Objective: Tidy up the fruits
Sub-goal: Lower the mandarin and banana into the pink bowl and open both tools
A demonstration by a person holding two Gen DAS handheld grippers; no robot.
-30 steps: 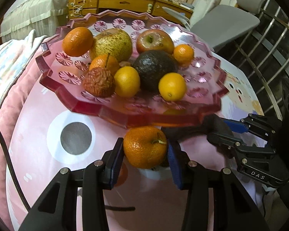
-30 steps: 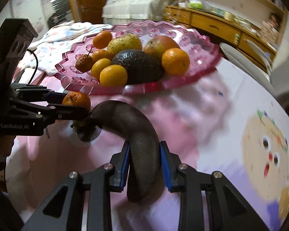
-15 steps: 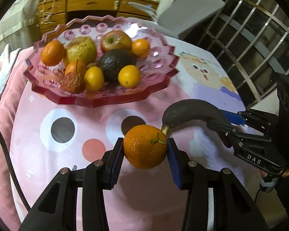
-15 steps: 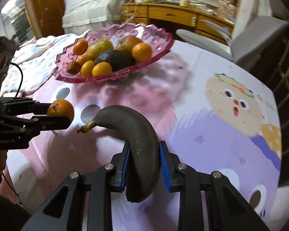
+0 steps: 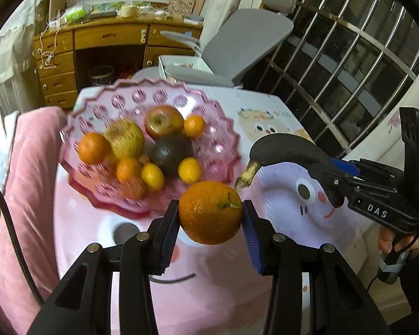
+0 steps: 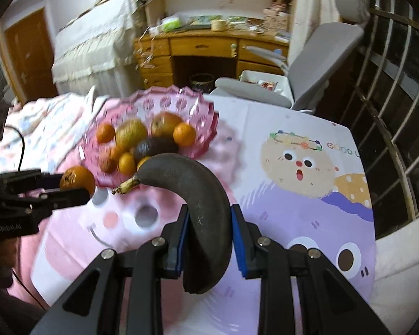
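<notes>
- A wooden desk (image 6: 209, 47) with drawers stands at the back, its top cluttered with small items too blurred to name.
- A grey office chair (image 5: 245, 44) sits just beside the desk, facing the worktop.
- A cartoon-printed cloth (image 6: 307, 184) in pink, purple and white covers the worktop.
- A metal window grille (image 5: 357, 64) runs along the right side.
- A bed with a cream lace-edged cover (image 6: 95, 42) stands left of the desk.
- A brown wooden door (image 6: 28, 55) shows at far left.
- A pink cushion (image 5: 28, 167) lies at the worktop's left edge.
</notes>
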